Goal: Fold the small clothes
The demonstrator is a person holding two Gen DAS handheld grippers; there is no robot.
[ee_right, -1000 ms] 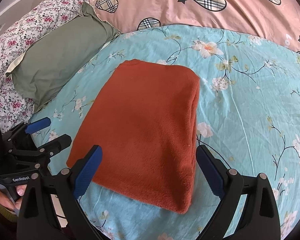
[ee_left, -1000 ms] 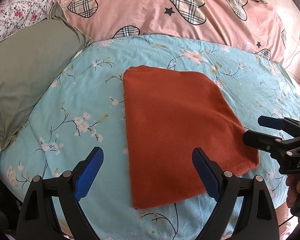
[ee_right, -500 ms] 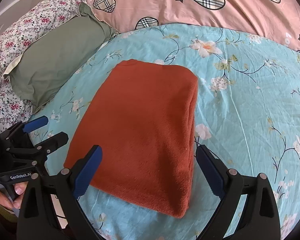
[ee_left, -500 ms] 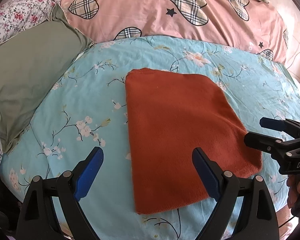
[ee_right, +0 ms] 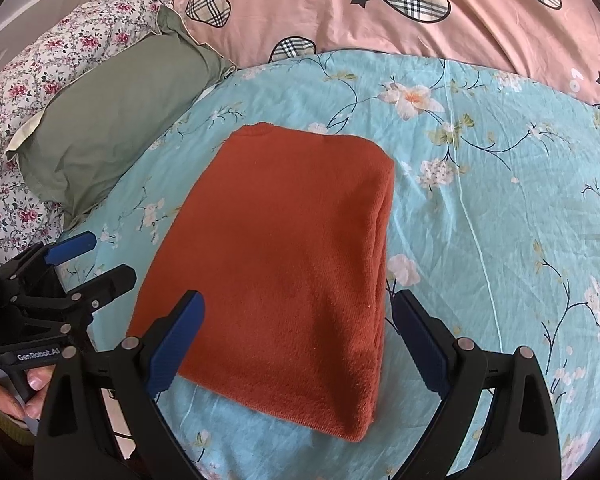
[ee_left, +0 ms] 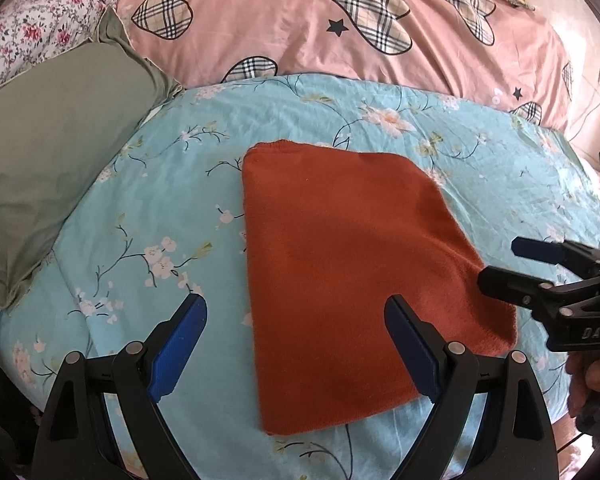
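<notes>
You have one folded rust-orange garment (ee_left: 352, 280) lying flat on the light blue floral bedsheet (ee_left: 140, 208), and nothing else of the task's kind shows in either view.

Your left gripper (ee_left: 296, 336) hangs above the sheet with its jaws spread wide and nothing between the pads. Seen along its fingers, the garment lies ahead and to the right: the right blue pad (ee_left: 410, 344) sits over the cloth's near part, while the left pad is over bare sheet, clear of the cloth's left edge.

Your right gripper (ee_right: 298, 332) is likewise wide open and holds nothing. From it, the garment is straight ahead between the two fingers: the left pad (ee_right: 176, 340) overlaps the cloth's near left edge, and the right pad sits just beside the thick folded edge on the right. Whether either pad touches the cloth cannot be told.

Each gripper shows in the other's view, one each: the right one at the left gripper's far right, near the garment's right corner, and the left one at the right gripper's far left, just beside the garment's left edge.

Beyond the garment you have one pink quilt (ee_left: 300, 28) with plaid hearts, one olive-green pillow (ee_left: 56, 140) ahead to the left, and one rose-print cloth (ee_right: 60, 60) behind that pillow.
</notes>
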